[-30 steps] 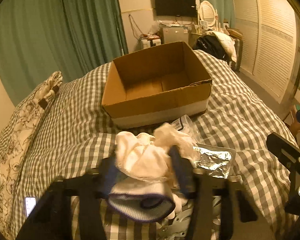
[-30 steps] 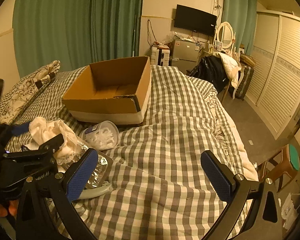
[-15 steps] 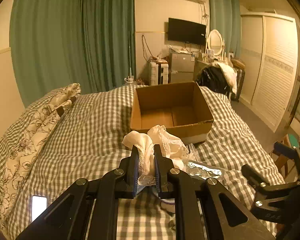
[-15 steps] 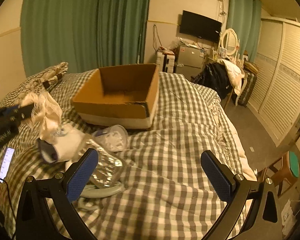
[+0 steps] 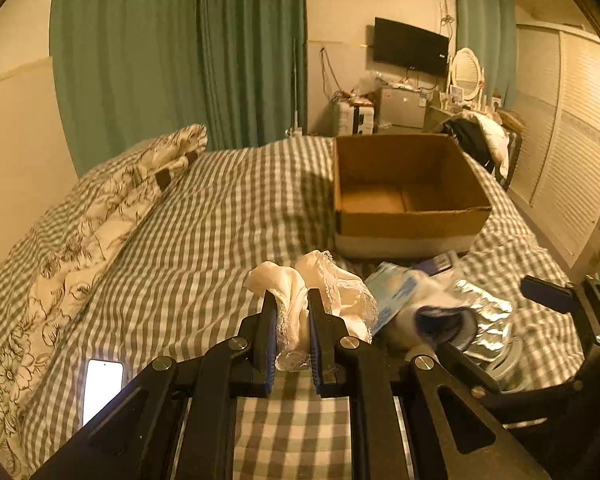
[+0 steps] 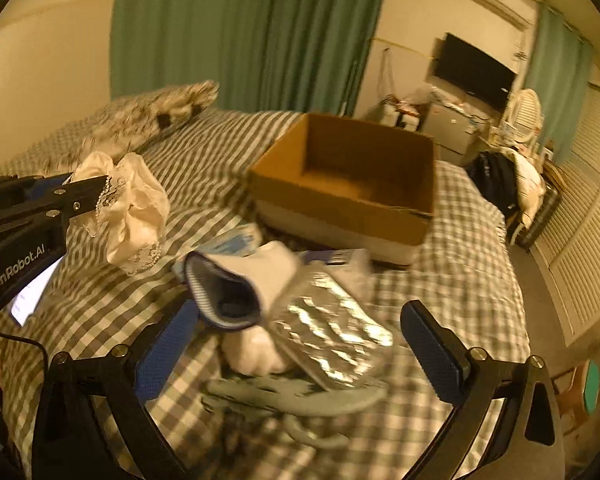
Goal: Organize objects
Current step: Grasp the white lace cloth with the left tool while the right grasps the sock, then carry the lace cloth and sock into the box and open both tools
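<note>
1. The left gripper (image 5: 293,336) points slightly down over the bed (image 5: 204,240) and is clamped on a cream lace cloth (image 5: 320,292).
2. The right gripper (image 6: 296,344) has just been closing a little; it stands wide apart around a white sock (image 6: 256,280) without pressing it.
3. The cardboard box (image 5: 408,216) looks empty.

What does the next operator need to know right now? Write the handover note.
Left gripper: shut on the cream lace cloth, lifted off the bed.
Right gripper: open, jaws just narrowing slightly, nothing gripped; the white sock and silver foil pack lie between them.
Cardboard box: on the bed beyond the pile, looks empty.
Done: cloth picked up.
Left: put the cloth in the box, then probably the sock, foil pack and other items in the pile.
</note>
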A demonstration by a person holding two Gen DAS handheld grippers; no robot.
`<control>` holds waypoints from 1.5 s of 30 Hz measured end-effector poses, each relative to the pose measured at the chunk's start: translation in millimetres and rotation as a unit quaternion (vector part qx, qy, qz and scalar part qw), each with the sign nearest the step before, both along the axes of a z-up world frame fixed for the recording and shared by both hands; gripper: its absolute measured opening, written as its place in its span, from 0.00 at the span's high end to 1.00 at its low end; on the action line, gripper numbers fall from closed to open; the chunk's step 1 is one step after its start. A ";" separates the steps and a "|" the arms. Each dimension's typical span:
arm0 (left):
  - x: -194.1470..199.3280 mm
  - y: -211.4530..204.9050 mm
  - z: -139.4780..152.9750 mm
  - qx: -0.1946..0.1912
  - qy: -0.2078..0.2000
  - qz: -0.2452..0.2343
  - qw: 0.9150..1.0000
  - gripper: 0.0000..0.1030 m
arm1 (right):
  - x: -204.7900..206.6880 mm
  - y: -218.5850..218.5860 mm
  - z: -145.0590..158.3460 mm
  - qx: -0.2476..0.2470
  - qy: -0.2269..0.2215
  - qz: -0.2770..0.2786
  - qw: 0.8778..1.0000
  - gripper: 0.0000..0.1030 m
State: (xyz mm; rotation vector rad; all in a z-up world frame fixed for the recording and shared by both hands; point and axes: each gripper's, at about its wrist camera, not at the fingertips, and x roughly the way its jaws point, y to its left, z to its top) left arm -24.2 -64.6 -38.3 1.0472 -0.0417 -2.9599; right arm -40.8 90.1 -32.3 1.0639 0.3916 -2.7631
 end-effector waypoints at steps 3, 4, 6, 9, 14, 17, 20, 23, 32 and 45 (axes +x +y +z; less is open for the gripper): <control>-5.7 -4.8 -8.9 0.004 -0.009 0.000 1.000 0.87 | -13.2 -12.3 -10.4 0.000 -0.019 0.015 1.000 0.16; -7.0 -5.0 -11.0 0.005 -0.012 -0.001 1.000 0.87 | -18.4 -16.9 -14.6 0.000 -0.026 0.021 0.999 0.17; -9.7 -5.3 -14.7 0.008 -0.016 -0.003 1.000 0.87 | -25.9 -22.8 -20.6 0.005 -0.038 0.028 0.999 0.29; -12.0 -5.1 -19.7 0.010 -0.022 -0.007 1.000 0.87 | -38.4 -30.7 -34.0 0.019 -0.052 0.034 0.998 0.54; -14.2 -5.4 -20.6 0.013 -0.026 -0.010 1.000 0.87 | -47.0 -18.4 -27.3 -0.008 -0.042 0.020 0.999 0.74; -13.7 -5.1 -13.1 0.017 -0.021 -0.014 1.000 0.87 | -49.0 -13.4 -11.3 -0.013 -0.023 0.020 0.999 0.76; -14.1 -2.3 -1.0 0.024 -0.013 -0.021 0.999 0.87 | -49.2 -7.3 14.2 -0.031 -0.003 0.027 0.999 0.77; -16.3 0.0 18.2 0.033 -0.001 -0.035 0.999 0.87 | -42.9 0.0 46.5 -0.039 0.027 0.028 0.998 0.77; -52.3 16.3 104.1 0.043 0.069 -0.055 0.995 0.87 | -42.0 33.9 129.7 -0.046 0.099 0.023 0.994 0.77; -191.0 72.5 69.2 0.038 0.041 -0.085 0.995 0.87 | -155.6 69.9 121.6 -0.052 0.084 -0.014 0.995 0.77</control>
